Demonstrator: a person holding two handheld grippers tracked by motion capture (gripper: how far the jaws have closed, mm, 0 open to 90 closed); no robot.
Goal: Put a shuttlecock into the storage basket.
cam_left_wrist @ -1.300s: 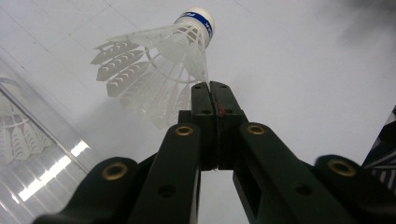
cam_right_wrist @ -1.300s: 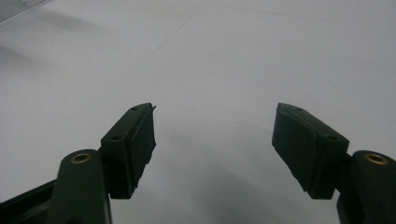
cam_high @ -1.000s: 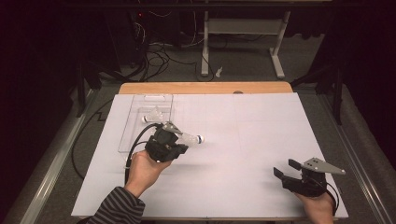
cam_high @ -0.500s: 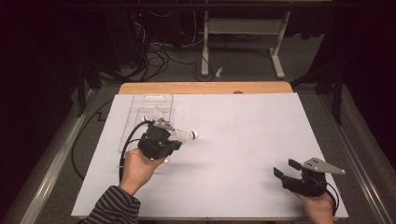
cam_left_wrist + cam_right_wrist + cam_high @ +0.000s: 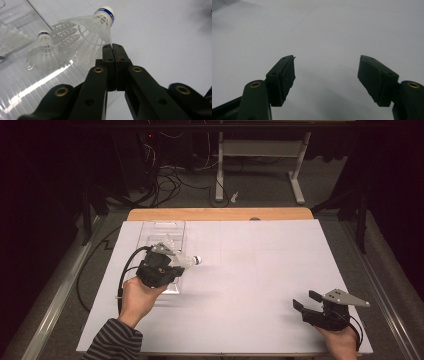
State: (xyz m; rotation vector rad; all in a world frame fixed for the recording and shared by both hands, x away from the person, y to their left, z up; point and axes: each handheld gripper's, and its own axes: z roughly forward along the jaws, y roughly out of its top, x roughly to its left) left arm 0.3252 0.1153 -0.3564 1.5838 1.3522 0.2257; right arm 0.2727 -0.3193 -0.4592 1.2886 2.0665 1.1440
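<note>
A white plastic shuttlecock with a blue-banded cork tip [image 5: 98,25] hangs pinched by the rim of its skirt in the left gripper [image 5: 112,53], whose two black jaws are pressed together on the thin plastic edge. In the high view the same shuttlecock [image 5: 189,261] juts out toward the table's middle, cork end leading, carried just above the right edge of a clear ribbed plastic tray [image 5: 167,227] that lies at the far left of the white table sheet [image 5: 260,270].

Inside the tray, the left gripper view picks out a second white shuttlecock with a blue band [image 5: 45,51] standing on its skirt, cork up, and the edge of what looks like a third [image 5: 6,41] farther back, too blurred through the clear wall to be sure.

At the near right corner of the table the right gripper [image 5: 306,302] rests in the person's hand, its jaws spread wide with nothing between them; the right gripper view shows bare white sheet between its pads [image 5: 287,72].

Judged from the layout, one shuttlecock is in hand at the tray's edge while at least one remains in the tray. Whether it is going in or coming out cannot be told; setting it down is still to do.
</note>
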